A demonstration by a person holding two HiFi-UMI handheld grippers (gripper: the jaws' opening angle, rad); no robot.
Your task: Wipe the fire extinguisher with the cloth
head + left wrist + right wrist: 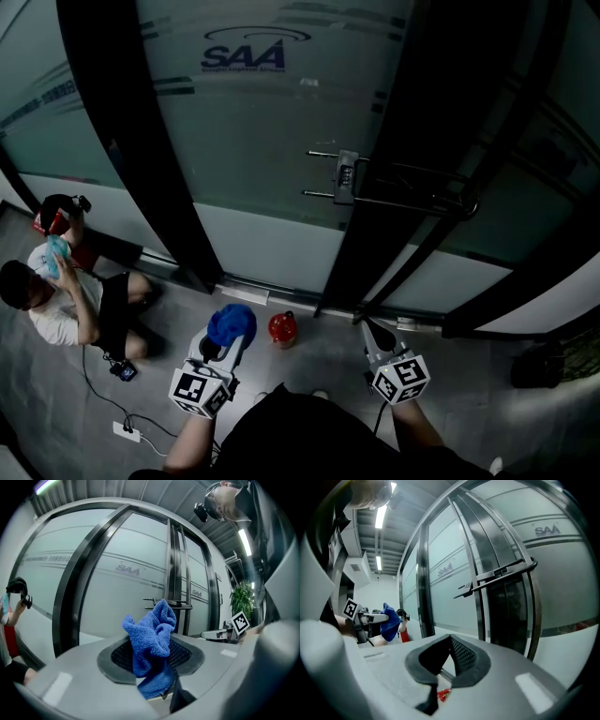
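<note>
A red fire extinguisher (282, 329) stands on the grey floor at the foot of the glass door. My left gripper (225, 343) is just to its left, shut on a bunched blue cloth (232, 323). In the left gripper view the cloth (152, 641) sticks up from between the jaws of the left gripper (154, 656). My right gripper (367, 330) hovers to the extinguisher's right, apart from it. Its jaws meet at the tips with nothing between them in the right gripper view, where the right gripper (449, 651) points at the door frame.
A frosted glass door with a metal handle and lock (345, 178) fills the wall ahead, between dark frames. A person (56, 300) sits on the floor at the left. A cable and power strip (127, 431) lie near them. A plant (562, 361) stands at the right.
</note>
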